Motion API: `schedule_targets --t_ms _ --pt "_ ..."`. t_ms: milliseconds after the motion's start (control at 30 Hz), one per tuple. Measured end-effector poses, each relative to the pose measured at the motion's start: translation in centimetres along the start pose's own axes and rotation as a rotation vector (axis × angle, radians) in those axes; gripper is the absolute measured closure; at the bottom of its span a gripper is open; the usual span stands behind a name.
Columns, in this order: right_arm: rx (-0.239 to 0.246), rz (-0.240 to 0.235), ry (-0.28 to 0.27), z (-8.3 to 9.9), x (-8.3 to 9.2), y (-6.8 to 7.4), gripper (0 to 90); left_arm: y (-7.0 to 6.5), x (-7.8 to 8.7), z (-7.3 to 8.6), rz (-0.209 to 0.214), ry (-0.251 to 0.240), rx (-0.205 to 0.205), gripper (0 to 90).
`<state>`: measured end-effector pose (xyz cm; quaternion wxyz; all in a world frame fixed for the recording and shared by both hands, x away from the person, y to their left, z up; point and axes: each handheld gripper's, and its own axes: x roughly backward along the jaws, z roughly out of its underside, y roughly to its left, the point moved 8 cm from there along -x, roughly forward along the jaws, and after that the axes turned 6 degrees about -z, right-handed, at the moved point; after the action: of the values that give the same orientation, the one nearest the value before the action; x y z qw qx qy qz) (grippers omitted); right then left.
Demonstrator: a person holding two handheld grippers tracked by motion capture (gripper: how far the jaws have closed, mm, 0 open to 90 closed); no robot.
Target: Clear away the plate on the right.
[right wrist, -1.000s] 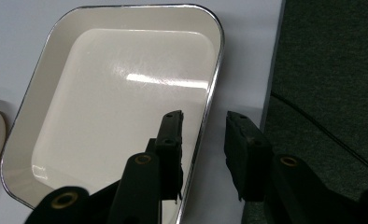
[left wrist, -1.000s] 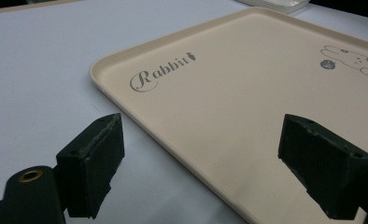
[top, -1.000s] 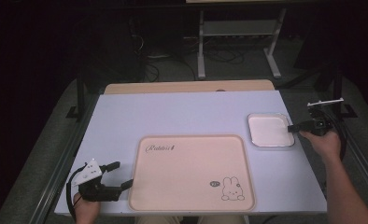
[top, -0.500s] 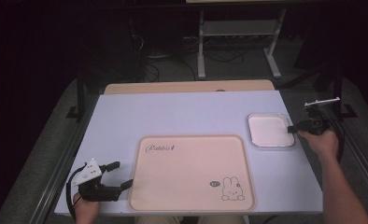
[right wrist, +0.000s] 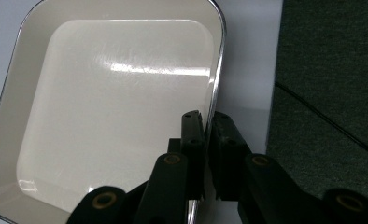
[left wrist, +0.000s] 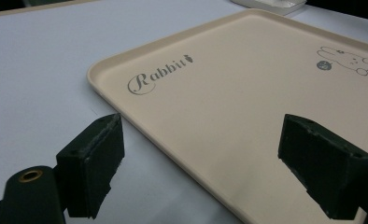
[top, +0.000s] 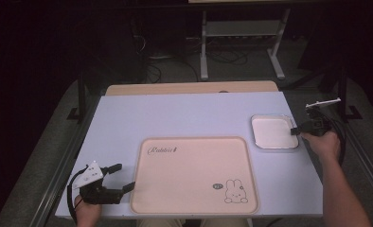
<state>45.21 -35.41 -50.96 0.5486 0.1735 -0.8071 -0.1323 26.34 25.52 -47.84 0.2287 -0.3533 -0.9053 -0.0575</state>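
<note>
At the lower left of the high view, the left tool (top: pixel 119 176) rests on the worktop (top: pixel 189 113) with its jaws wide apart and nothing between them, just beside the left edge of the beige tray (top: pixel 194 175). Farther, at the right of the frame, the right tool (top: pixel 296 131) has just been closing its jaws, and they now pinch the right rim of the white square dish (top: pixel 273 132). This dish lies on the worktop, near the upper right corner of the tray.

Right gripper (top: pixel 296 130) closing on white dish (top: pixel 273 132) rim, beige tray (top: pixel 194 175) centre
</note>
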Motion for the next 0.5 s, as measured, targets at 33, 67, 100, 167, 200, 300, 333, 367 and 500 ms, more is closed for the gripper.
schedule_targets --t_ms 33,67,100,167,200,300,333,367,500 --pt "-0.007 0.001 -0.001 0.00 0.00 0.00 84.5 0.05 0.00 0.03 0.001 0.002 0.001 14.0" --pt "-0.013 0.001 -0.001 0.00 0.03 0.01 84.9 0.11 -0.01 0.05 -0.002 0.004 0.001 14.0" --pt "-0.022 0.001 -0.004 0.00 0.06 0.03 85.3 0.12 0.02 0.02 -0.002 0.001 0.002 14.0" --pt "-0.031 0.010 -0.006 0.03 0.07 0.08 85.8 0.08 0.10 -0.04 0.000 -0.006 0.005 14.0" --pt "-0.039 0.012 -0.008 0.02 0.10 0.09 86.1 0.06 0.11 -0.05 -0.001 -0.006 0.006 14.0" --pt "-0.074 -0.002 -0.036 -0.01 0.22 0.11 88.0 0.09 0.22 -0.11 -0.001 -0.009 0.001 14.0" --pt "-0.079 -0.010 -0.041 -0.02 0.24 0.15 88.1 0.13 0.24 -0.12 -0.001 -0.009 0.000 14.0" --pt "-0.085 -0.015 -0.045 0.00 0.29 0.16 88.2 0.16 0.26 -0.13 -0.002 -0.011 0.001 14.0" --pt "-0.113 -0.032 -0.062 0.16 0.57 0.08 88.4 0.18 0.37 -0.26 -0.001 -0.020 0.001 14.0"
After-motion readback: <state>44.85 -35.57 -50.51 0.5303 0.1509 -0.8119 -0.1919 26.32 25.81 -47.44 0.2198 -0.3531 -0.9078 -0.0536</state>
